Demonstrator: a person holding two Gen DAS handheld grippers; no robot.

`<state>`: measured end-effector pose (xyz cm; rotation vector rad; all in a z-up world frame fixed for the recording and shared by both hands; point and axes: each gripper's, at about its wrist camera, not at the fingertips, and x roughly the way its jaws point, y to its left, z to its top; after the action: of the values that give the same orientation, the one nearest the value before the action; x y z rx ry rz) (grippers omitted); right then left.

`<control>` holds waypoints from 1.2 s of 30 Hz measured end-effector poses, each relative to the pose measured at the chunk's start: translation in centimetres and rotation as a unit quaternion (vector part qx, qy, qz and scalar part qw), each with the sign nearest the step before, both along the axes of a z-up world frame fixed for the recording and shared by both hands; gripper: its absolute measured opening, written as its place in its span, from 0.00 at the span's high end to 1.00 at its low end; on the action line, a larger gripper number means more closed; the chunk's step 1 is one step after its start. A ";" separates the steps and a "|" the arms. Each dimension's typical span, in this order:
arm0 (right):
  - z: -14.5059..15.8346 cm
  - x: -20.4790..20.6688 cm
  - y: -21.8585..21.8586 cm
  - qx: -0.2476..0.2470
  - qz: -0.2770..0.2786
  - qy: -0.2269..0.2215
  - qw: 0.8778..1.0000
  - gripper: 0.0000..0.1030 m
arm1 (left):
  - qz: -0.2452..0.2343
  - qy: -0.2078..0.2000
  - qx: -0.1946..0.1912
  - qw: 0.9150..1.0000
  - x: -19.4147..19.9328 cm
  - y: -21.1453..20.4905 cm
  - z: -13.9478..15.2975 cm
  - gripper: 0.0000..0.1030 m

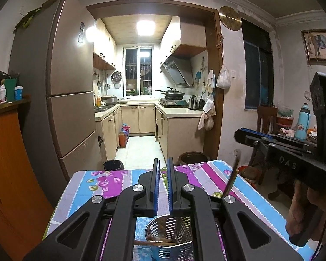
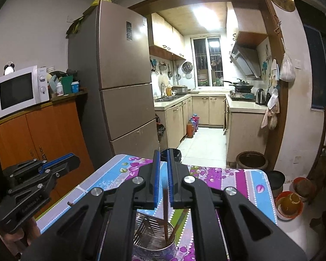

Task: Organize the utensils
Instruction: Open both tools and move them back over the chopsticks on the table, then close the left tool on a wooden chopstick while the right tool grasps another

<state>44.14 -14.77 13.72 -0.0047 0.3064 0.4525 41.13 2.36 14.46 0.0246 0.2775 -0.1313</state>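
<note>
Metal utensil holder [image 1: 171,237] sits on the desk [image 1: 110,180], right under both your tongs, perforated insert inside, wooden utensils lying in it. In the right wrist view the same holder [image 2: 156,241] has a brown chopstick [image 2: 165,208] standing up out of it, rising between the blue pads [image 2: 156,180] of your right tongs [image 2: 163,174]. Pads stand a narrow gap apart; the stick lies against the right-side pad only, so I cannot tell if you are actually gripping it. In the left wrist view the same stick [image 1: 232,178] shows blurred, tilted, below your right tongs [image 1: 271,141].

Your left tongs [image 1: 163,182] hover above the holder, pads slightly apart, nothing between them. From the right wrist view, your left tongs [image 2: 60,163] sit off to the left over the desk edge.

Desk has a purple, blue and white floral striped cloth. Beyond it: black waste bin [image 1: 113,165] on the floor, brown fridge [image 1: 69,76], orange wooden cabinet [image 2: 43,134] with a white microwave [image 2: 19,91] on top, kitchen with wok [image 1: 173,92] on the stove, kettle [image 1: 192,102], round brass wall clock [image 1: 230,18].
</note>
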 end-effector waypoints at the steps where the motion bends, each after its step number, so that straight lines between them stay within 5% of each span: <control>1: 0.2 -0.2 -0.1 0.001 -0.002 -0.001 1.000 0.94 | 0.000 0.000 -0.001 1.000 -0.1 0.0 0.1 0.92; 3: 0.5 -0.7 -0.5 0.005 -0.003 -0.004 1.000 0.82 | 0.001 0.000 0.001 1.000 -0.2 -0.1 0.2 0.91; 4: 0.7 -1.0 -0.7 0.008 -0.003 -0.007 1.000 0.69 | 0.001 -0.002 0.001 1.000 -0.3 -0.1 0.3 0.86; 7: 1.4 -2.3 -1.4 0.018 -0.005 -0.018 1.000 0.53 | 0.003 -0.016 0.002 1.000 -1.5 0.0 0.8 0.67; 9: 2.1 -3.3 -1.8 0.020 -0.006 -0.025 0.999 0.48 | 0.004 -0.024 0.000 1.000 -2.6 0.2 1.4 0.64; 13: 3.7 -6.7 -2.7 0.023 -0.002 -0.046 0.999 0.37 | 0.004 -0.050 -0.002 0.999 -6.1 0.8 2.3 0.39; 18: 5.1 -13.5 -3.7 0.011 0.022 -0.080 0.996 0.25 | 0.001 -0.087 0.004 0.996 -13.6 2.5 1.8 0.24; 23: 2.7 -21.4 -4.9 0.005 0.053 -0.097 0.994 0.23 | -0.002 -0.083 0.008 0.997 -20.7 4.5 -2.4 0.18; 30: -6.8 -28.6 -5.4 0.011 0.058 -0.057 0.997 0.24 | -0.014 -0.004 0.008 1.000 -27.0 6.0 -12.8 0.17; 36: -13.9 -31.3 -4.4 0.016 0.057 -0.001 0.998 0.49 | -0.044 0.062 0.003 0.997 -29.9 5.1 -20.9 0.17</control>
<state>12.85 -19.13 -0.21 0.0086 0.2970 0.5709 11.20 7.49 -6.40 0.0340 0.4012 -0.2203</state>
